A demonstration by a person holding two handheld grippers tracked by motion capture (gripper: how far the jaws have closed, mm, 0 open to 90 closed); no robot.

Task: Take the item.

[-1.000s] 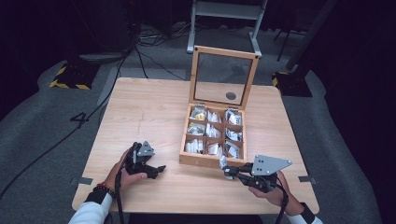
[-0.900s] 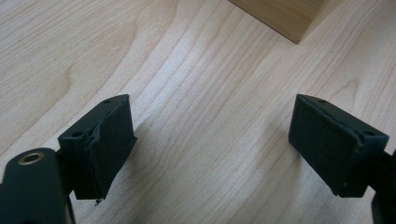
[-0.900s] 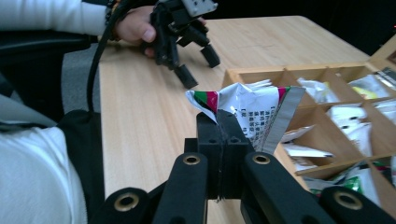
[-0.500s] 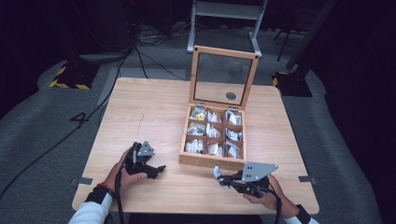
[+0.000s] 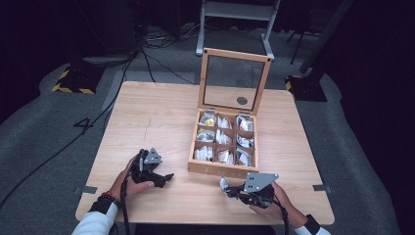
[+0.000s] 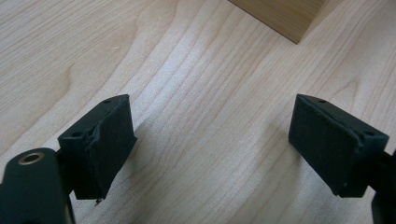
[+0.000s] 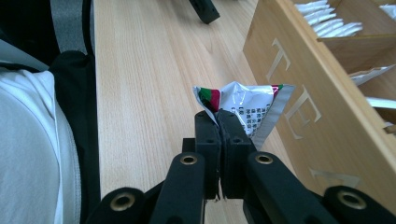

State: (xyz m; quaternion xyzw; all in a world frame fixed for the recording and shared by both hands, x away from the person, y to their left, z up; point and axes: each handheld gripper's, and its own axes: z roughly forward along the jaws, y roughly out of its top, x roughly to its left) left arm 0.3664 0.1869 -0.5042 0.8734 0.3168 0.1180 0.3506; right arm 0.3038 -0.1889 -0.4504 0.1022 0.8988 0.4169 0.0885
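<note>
The right gripper [image 7: 218, 122] pinches a tea sachet [image 7: 247, 105] in closed jaws; the left gripper [image 6: 210, 140] gapes empty over the worktop [image 6: 196, 93].

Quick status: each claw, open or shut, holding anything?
Left claw: open, nothing between the jaws, just above the table.
Right claw: shut on a tea packet.

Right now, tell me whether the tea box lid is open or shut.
Open: the glass-paned lid stands upright behind the wooden tea box, leaving its sachet compartments uncovered.
</note>
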